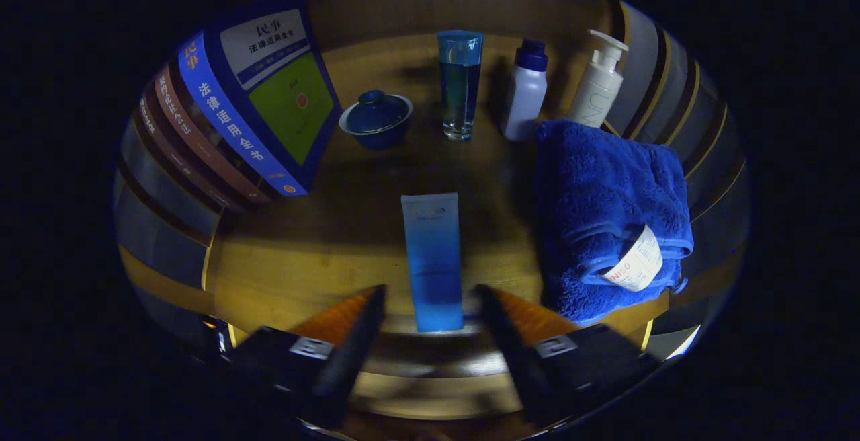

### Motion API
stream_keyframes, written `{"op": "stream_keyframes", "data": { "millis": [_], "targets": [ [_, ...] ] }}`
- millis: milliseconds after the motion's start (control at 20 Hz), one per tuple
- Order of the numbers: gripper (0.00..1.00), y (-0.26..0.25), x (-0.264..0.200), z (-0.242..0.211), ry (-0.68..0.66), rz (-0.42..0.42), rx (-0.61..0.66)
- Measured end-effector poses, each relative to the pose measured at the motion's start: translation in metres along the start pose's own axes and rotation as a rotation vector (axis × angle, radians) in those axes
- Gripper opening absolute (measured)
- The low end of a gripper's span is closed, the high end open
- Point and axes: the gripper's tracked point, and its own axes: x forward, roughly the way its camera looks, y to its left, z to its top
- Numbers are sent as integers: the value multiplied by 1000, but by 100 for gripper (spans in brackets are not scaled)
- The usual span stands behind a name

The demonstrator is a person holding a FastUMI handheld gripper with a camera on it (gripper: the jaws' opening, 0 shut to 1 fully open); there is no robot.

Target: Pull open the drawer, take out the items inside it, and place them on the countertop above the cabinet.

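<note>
A flat blue tube (433,259), pale at its far end and darker blue toward me, lies lengthwise on the wooden countertop (302,259). Its near end reaches the counter's front edge. My gripper (428,293) is open, its two dark fingers with orange sides standing either side of the tube's near end. A small gap shows between each finger and the tube, so neither presses on it.
Upright books (259,98) lean at the left. At the back stand a lidded blue bowl (376,118), a tall clear blue bottle (460,85), a white bottle with a blue cap (525,91) and a white pump bottle (598,85). A folded blue towel (605,212) lies right of the tube.
</note>
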Motion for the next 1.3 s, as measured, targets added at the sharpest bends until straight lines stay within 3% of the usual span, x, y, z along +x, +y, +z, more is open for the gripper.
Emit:
{"op": "stream_keyframes", "data": {
  "millis": [150,450,900,1050,1300],
  "targets": [
    [99,1,-11,-2,-26,13,7],
    [99,6,-70,-17,-191,44,-7],
    [99,14,-213,-109,-690,63,-28],
    [99,6,-221,-157,-755,61,-8],
    [99,-4,-181,-223,-744,54,40]
  ]
}}
